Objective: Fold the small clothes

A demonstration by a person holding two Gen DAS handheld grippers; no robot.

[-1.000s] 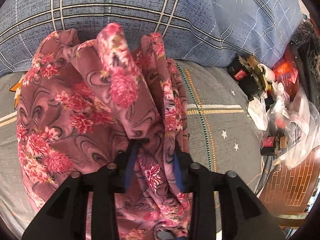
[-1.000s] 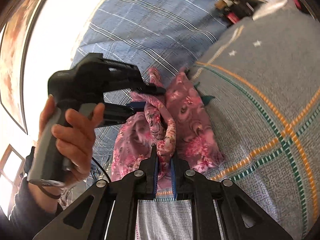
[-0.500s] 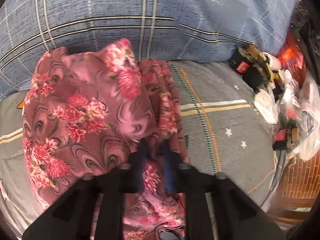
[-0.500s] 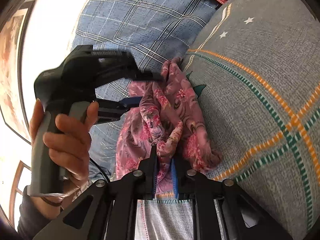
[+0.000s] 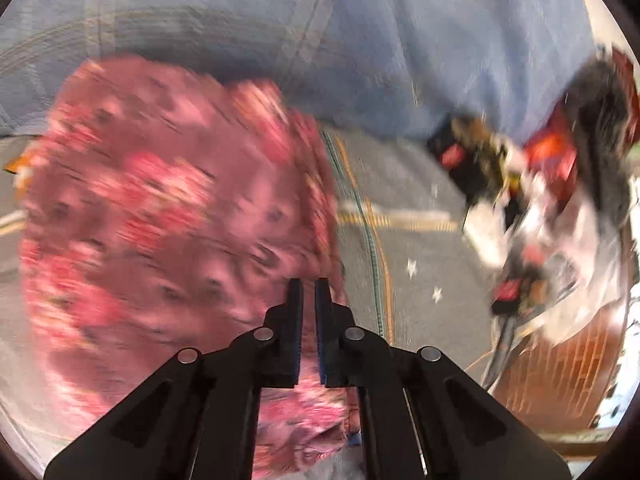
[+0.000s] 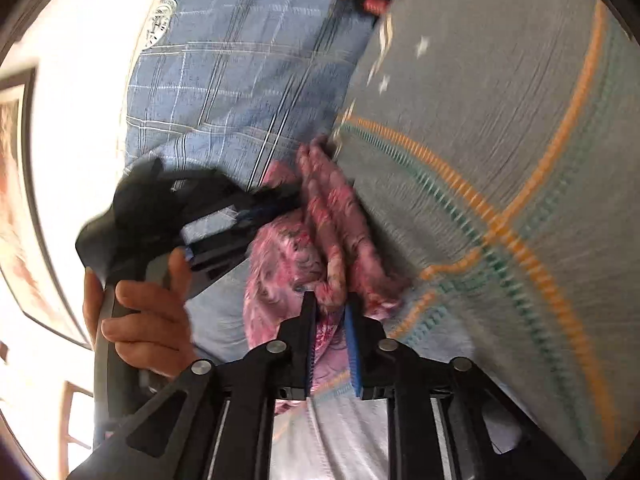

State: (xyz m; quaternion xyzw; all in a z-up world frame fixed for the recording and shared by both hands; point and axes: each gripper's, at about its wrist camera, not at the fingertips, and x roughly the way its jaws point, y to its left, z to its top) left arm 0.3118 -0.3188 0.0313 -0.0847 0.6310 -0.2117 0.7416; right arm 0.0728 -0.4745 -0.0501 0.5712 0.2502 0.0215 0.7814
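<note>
A pink floral garment [image 5: 168,224] hangs spread over the grey bedsheet [image 5: 408,248], blurred by motion. My left gripper [image 5: 309,288] is shut on its edge, jaws nearly together with cloth between them. In the right wrist view the garment [image 6: 332,216] hangs bunched, and my right gripper [image 6: 331,308] is shut on a twisted fold of it. The left gripper [image 6: 280,200] shows there too, held by a hand, pinching the garment's far edge.
A blue plaid quilt [image 5: 320,32] lies behind the garment. A clutter of black, red and white items and plastic bags [image 5: 532,200] sits at the right of the bed. The grey sheet with orange and green stripes [image 6: 500,200] stretches to the right.
The left gripper's jaws have closed from wide apart to nearly together on the garment. Both grippers have moved, and the garment has spread out wider in the left view.
</note>
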